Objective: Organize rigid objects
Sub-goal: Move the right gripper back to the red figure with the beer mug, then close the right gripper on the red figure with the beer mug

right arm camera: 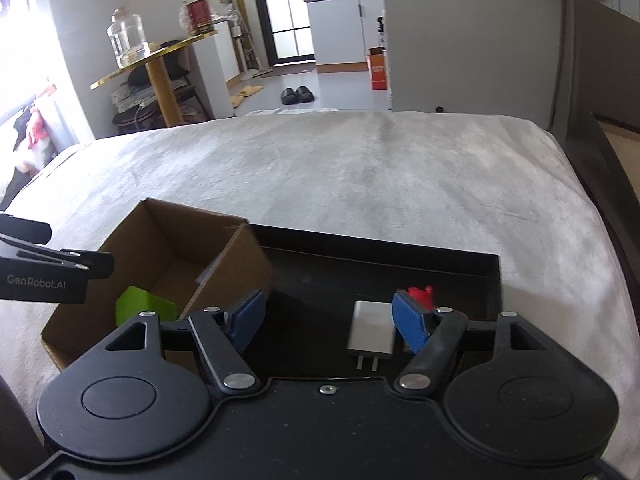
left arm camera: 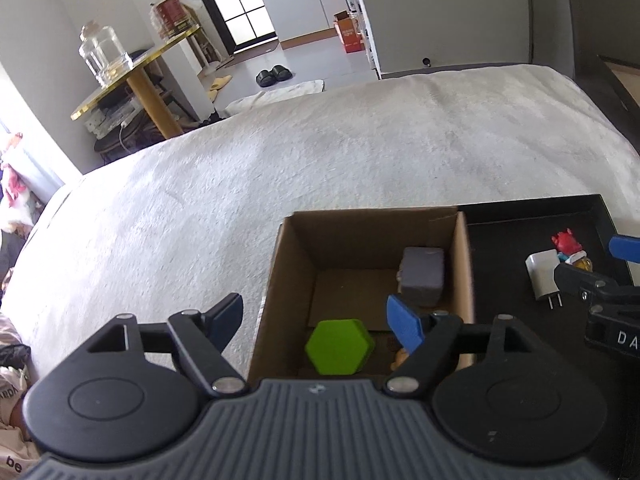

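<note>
- Charger (right arm camera: 371, 329) in black tray (right arm camera: 460, 264), lower centre: we judge it the next pick.
- Right gripper (right arm camera: 329, 320) open, empty, above it.
- Left gripper (left arm camera: 316, 320) open over cardboard box (left arm camera: 464, 264).
- Next: we lower, straddle, close.

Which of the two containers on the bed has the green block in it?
The brown cardboard box, not the flat black tray beside it. The green block sits on the box's floor near a grey cube; the tray holds a white charger and small toys.
</note>
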`<move>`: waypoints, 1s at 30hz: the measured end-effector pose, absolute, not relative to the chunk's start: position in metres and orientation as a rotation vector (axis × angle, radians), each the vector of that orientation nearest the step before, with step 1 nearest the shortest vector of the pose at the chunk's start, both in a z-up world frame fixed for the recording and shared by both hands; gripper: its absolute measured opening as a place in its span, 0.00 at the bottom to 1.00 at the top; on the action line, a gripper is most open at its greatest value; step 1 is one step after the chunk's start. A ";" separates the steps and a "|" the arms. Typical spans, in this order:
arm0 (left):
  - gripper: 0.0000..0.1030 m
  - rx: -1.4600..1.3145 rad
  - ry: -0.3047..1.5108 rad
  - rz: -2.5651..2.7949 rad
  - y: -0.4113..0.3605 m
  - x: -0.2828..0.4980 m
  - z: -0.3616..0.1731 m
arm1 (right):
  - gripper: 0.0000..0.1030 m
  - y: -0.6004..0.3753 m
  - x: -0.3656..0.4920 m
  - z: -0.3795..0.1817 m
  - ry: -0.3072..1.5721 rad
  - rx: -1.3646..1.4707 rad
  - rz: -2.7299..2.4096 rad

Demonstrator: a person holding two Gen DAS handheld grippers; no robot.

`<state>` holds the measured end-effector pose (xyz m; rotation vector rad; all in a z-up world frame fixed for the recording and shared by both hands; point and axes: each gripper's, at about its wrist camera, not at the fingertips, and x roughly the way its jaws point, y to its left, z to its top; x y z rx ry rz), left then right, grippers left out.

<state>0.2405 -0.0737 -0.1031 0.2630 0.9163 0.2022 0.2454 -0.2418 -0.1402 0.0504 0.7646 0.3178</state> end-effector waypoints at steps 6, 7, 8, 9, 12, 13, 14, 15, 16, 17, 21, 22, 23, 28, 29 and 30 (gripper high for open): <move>0.76 0.287 0.928 0.200 -0.093 0.249 -0.108 | 0.68 -0.262 0.252 -0.150 0.768 0.110 0.309; 0.76 0.293 0.929 0.201 -0.096 0.250 -0.108 | 0.67 -0.266 0.253 -0.153 0.770 0.121 0.306; 0.76 0.299 0.928 0.204 -0.098 0.251 -0.109 | 0.67 -0.269 0.254 -0.156 0.773 0.129 0.300; 0.76 0.304 0.928 0.207 -0.100 0.252 -0.110 | 0.67 -0.272 0.256 -0.158 0.775 0.134 0.294; 0.76 0.317 0.930 0.219 -0.106 0.258 -0.113 | 0.67 -0.279 0.260 -0.166 0.789 0.149 0.281; 0.76 0.321 0.932 0.225 -0.107 0.261 -0.115 | 0.66 -0.281 0.261 -0.167 0.789 0.154 0.280; 0.76 0.329 0.934 0.230 -0.108 0.263 -0.116 | 0.65 -0.283 0.262 -0.170 0.792 0.157 0.277; 0.76 0.341 0.934 0.239 -0.109 0.266 -0.118 | 0.64 -0.284 0.263 -0.172 0.795 0.156 0.274; 0.76 0.351 0.932 0.251 -0.110 0.268 -0.120 | 0.62 -0.285 0.264 -0.175 0.799 0.158 0.272; 0.76 0.356 0.933 0.258 -0.111 0.270 -0.121 | 0.59 -0.287 0.266 -0.179 0.806 0.162 0.269; 0.76 0.367 0.947 0.276 -0.109 0.279 -0.128 | 0.50 -0.294 0.273 -0.190 0.831 0.190 0.263; 0.76 0.368 0.951 0.281 -0.108 0.281 -0.129 | 0.50 -0.295 0.274 -0.191 0.834 0.192 0.262; 0.76 0.367 0.955 0.284 -0.108 0.283 -0.131 | 0.49 -0.296 0.276 -0.193 0.837 0.194 0.260; 0.76 0.372 0.967 0.286 -0.110 0.288 -0.137 | 0.47 -0.297 0.285 -0.205 0.858 0.196 0.239; 0.76 0.373 0.971 0.282 -0.112 0.288 -0.139 | 0.47 -0.297 0.286 -0.207 0.859 0.195 0.234; 0.76 0.374 0.972 0.279 -0.113 0.288 -0.140 | 0.47 -0.298 0.287 -0.208 0.861 0.196 0.228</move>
